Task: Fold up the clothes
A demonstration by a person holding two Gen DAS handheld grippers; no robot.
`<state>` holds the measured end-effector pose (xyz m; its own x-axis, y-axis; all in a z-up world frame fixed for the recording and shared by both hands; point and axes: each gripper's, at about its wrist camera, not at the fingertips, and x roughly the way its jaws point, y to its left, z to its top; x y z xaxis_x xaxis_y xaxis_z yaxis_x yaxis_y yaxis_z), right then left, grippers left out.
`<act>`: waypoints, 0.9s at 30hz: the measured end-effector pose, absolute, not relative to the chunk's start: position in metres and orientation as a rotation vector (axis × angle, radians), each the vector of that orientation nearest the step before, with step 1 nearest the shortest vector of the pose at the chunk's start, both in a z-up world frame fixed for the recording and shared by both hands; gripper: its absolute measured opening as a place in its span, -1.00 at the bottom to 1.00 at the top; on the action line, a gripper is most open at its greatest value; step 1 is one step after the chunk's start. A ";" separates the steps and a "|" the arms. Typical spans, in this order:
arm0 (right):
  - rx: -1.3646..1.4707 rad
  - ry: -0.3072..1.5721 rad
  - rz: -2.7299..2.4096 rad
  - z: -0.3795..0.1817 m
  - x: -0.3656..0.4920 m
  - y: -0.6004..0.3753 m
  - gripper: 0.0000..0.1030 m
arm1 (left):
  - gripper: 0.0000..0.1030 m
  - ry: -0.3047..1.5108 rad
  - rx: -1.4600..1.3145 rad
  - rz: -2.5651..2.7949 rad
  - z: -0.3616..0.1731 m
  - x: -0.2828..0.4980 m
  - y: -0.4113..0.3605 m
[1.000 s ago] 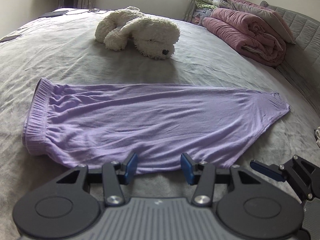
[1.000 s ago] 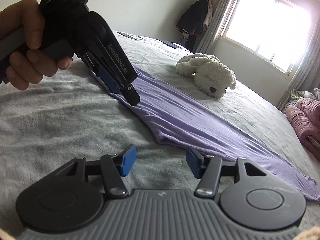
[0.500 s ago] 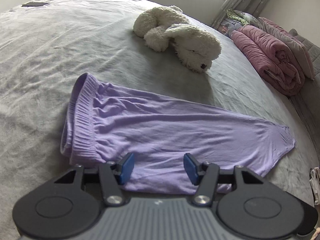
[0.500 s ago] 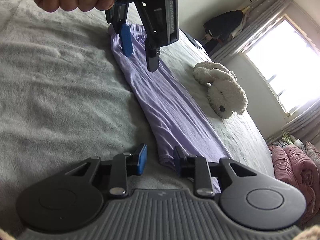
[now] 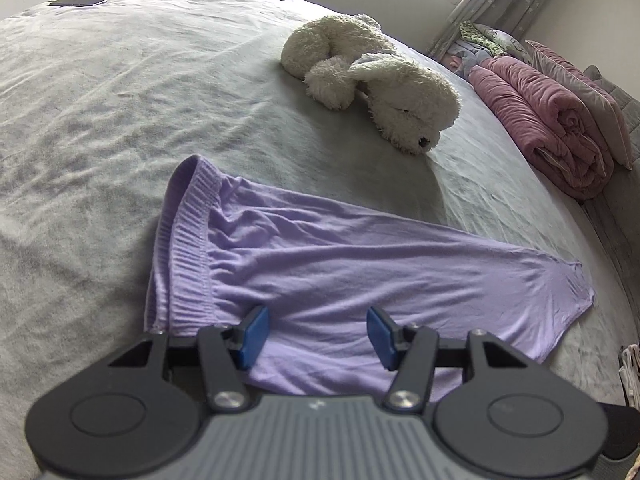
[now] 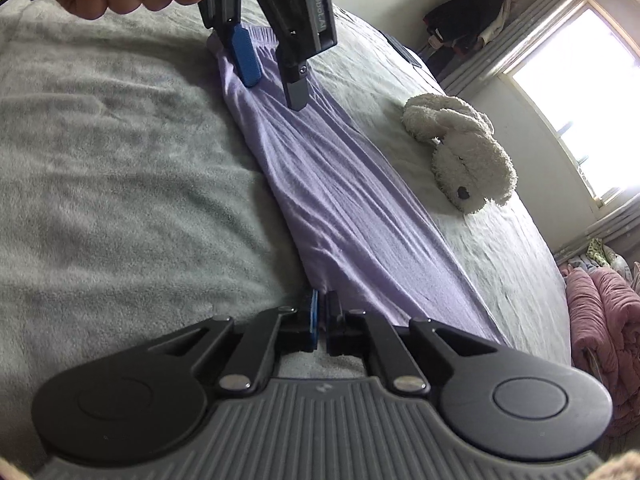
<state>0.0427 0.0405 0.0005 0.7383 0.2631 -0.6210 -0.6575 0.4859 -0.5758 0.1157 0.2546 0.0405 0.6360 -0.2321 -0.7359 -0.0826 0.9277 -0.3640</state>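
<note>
1. Where a grey fleecy bed point(image 5: 120, 92) filled the room beneath a bright window point(image 6: 580, 92), lilac trousers point(image 5: 360, 264) lay flat, ribbed waistband to the left
2. Left tongs point(image 5: 316, 334) hung wide open above the trousers' near edge, holding nothing
3. Right tongs point(image 6: 321, 320) were pinched together on the trousers' hem
4. Beyond lay a shaggy white plush dog point(image 5: 380, 84) and a rolled pink quilt point(image 5: 548, 120)
</note>
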 end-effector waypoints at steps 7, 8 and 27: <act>-0.844 0.516 0.629 0.010 0.031 0.035 -0.94 | 0.08 0.878 -0.323 -0.063 0.042 0.117 0.248; -0.832 0.521 0.626 0.009 0.033 0.036 -0.94 | 0.08 0.877 -0.312 -0.059 0.042 0.117 0.247; -0.800 0.496 0.600 0.003 0.012 0.042 -0.90 | 0.08 0.857 -0.168 -0.009 0.041 0.121 0.233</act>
